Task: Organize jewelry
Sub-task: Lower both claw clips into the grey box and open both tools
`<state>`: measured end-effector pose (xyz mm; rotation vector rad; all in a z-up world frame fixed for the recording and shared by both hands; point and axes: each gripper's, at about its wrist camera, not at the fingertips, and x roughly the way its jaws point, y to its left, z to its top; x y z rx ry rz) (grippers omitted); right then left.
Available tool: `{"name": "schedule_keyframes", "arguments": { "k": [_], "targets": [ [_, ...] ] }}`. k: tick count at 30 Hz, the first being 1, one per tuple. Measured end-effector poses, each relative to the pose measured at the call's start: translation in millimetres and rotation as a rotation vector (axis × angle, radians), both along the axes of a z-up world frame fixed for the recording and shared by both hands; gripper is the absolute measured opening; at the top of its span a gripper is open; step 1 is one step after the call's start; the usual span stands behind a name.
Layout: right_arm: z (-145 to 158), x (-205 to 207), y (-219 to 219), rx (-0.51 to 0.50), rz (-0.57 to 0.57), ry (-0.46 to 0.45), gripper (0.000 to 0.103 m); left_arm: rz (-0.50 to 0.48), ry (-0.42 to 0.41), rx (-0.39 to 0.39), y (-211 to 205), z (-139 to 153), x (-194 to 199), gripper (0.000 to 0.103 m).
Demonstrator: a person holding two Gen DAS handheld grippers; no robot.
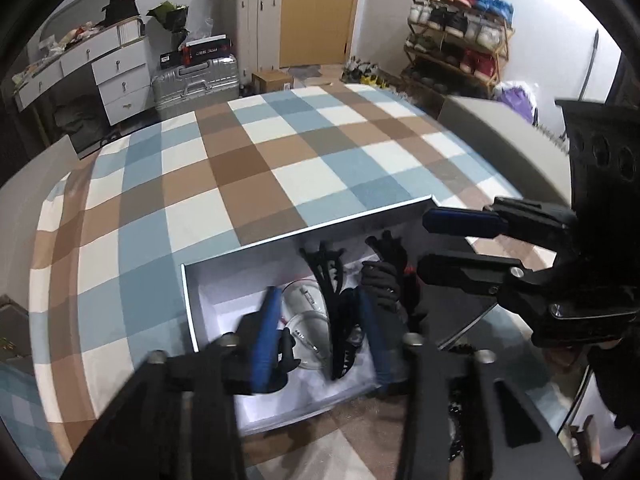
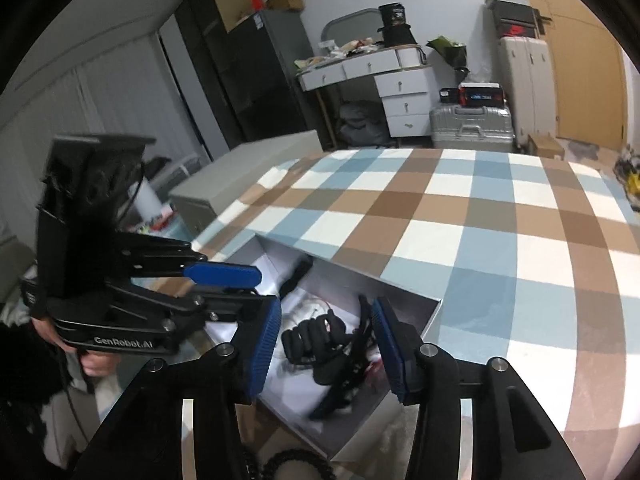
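An open white box (image 1: 192, 304) (image 2: 435, 307) lies at the near edge of a checked table. It holds tangled black cords (image 1: 330, 280) (image 2: 344, 384), a black coiled band (image 1: 380, 280) (image 2: 308, 340) and a clear round dish (image 1: 308, 320). My left gripper (image 1: 320, 340) (image 2: 248, 288) hangs open over the box, with cords and dish below the gap and its blue pads touching neither. My right gripper (image 2: 326, 352) (image 1: 440, 246) reaches in from the right, also open. The coiled band and cords lie beneath it, and its pads press on nothing.
The blue, brown and white checked cloth (image 1: 280, 168) (image 2: 480, 220) stretches away behind the box. A grey box (image 1: 500, 136) (image 2: 240, 176) stands at the table's side. A black beaded chain (image 2: 296, 462) lies in front of the white box. Suitcases, a dresser and a shoe rack stand beyond.
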<state>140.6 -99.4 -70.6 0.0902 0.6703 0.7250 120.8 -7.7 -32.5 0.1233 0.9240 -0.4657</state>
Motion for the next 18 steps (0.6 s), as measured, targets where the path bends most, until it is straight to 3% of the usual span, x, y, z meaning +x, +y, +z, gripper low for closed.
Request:
{"name": "schedule_keyframes", "arguments": {
  "k": [3, 10, 13, 15, 17, 18],
  "targets": [
    [4.3, -5.6, -4.0, 0.021, -0.010, -0.013, 0.050, 0.004, -0.017, -0.014, 0.5, 3.0, -2.8, 0.051],
    [11.7, -14.1, -8.5, 0.044, -0.034, -0.027, 0.056, 0.039, -0.048, -0.017, 1.9, 9.5, -7.8, 0.051],
    [14.5, -17.2, -9.6, 0.052, -0.048, -0.035, 0.065, 0.052, -0.051, -0.028, 3.7, 11.6, -9.4, 0.051],
    [15.9, -19.8, -10.1, 0.048, -0.071, -0.043, 0.082, 0.059, -0.059, -0.036, 4.8, 14.2, -12.1, 0.052],
    [18.0, -24.1, -11.6, 0.055, -0.083, -0.054, 0.085, 0.070, -0.076, -0.035, 5.6, 17.3, -15.6, 0.057],
    [19.0, -26.2, -12.3, 0.059, -0.086, -0.058, 0.087, 0.086, -0.087, -0.042, 7.6, 20.0, -17.9, 0.066]
  ]
}}
